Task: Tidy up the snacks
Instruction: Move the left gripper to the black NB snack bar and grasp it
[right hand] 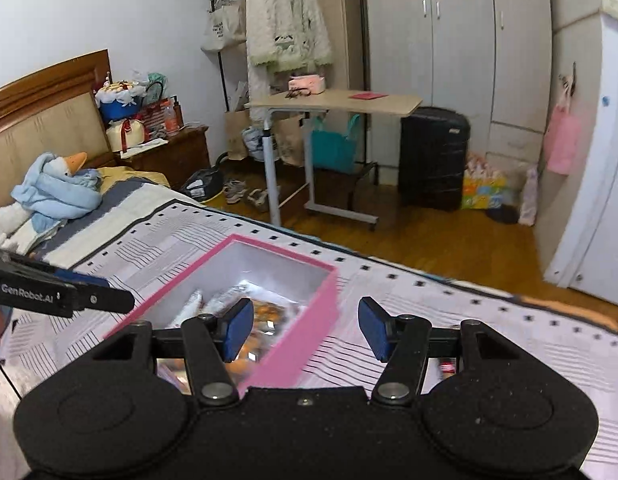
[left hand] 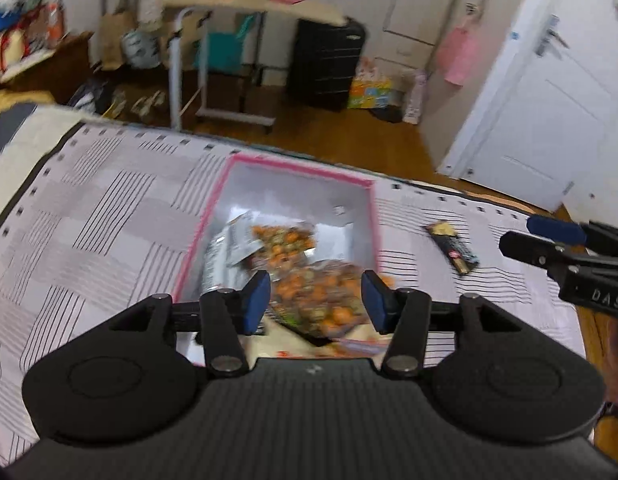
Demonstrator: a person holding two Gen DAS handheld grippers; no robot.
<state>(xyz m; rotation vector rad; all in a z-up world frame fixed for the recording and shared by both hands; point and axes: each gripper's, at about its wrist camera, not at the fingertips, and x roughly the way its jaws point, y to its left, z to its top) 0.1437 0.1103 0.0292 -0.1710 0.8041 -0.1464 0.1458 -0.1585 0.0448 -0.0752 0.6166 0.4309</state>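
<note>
A pink-rimmed box (left hand: 229,184) sits on the striped bedspread and holds several snack packets, orange-patterned bags (left hand: 309,280) and a silver packet (left hand: 237,240). My left gripper (left hand: 315,300) is open and empty, just above the box's near end. A dark snack bar (left hand: 453,250) lies on the bedspread right of the box. The right gripper shows at the right edge of the left wrist view (left hand: 549,240). In the right wrist view my right gripper (right hand: 307,328) is open and empty above the box's pink right wall (right hand: 309,320). The left gripper (right hand: 61,296) shows at the left edge.
The bed (right hand: 469,320) has a striped cover, and a stuffed goose (right hand: 57,184) lies near the headboard. Beyond the bed edge are wooden floor, a rolling side table (right hand: 333,104), a black suitcase (right hand: 433,156), a wardrobe and a white door.
</note>
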